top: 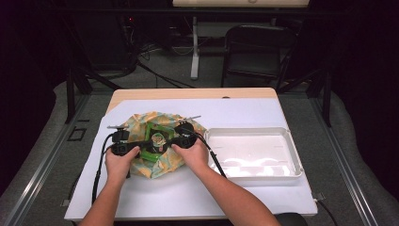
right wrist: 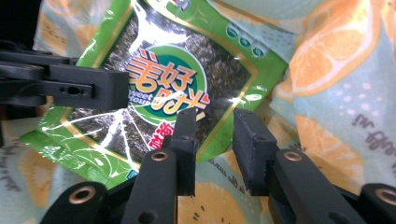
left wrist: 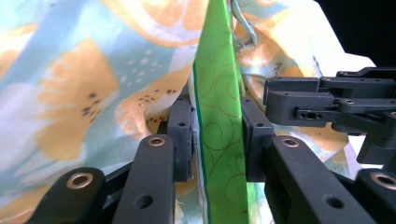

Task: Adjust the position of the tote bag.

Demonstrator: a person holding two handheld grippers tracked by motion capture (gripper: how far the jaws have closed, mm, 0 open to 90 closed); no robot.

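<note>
Lying on the white sheet that covers the table, a cloth printed with orange slices is seen at about 8 o'clock from the table's centre, bunched into a mound. A green seaweed snack packet is held over the cloth, between the two grippers. In the left gripper view, the left gripper is clamped on an edge of the packet, which is seen edge-on and stands upright between the jaws. In the right gripper view, the jaws of the right gripper stand slightly apart at the packet's lower edge, with cloth visible in the gap; whether the packet is touched cannot be told. The left gripper's jaws are seen at 9 o'clock there. An empty white plastic tray is placed at 3 o'clock from the cloth, just beside it. Both grippers are held by a person's hands, left and right.
</note>
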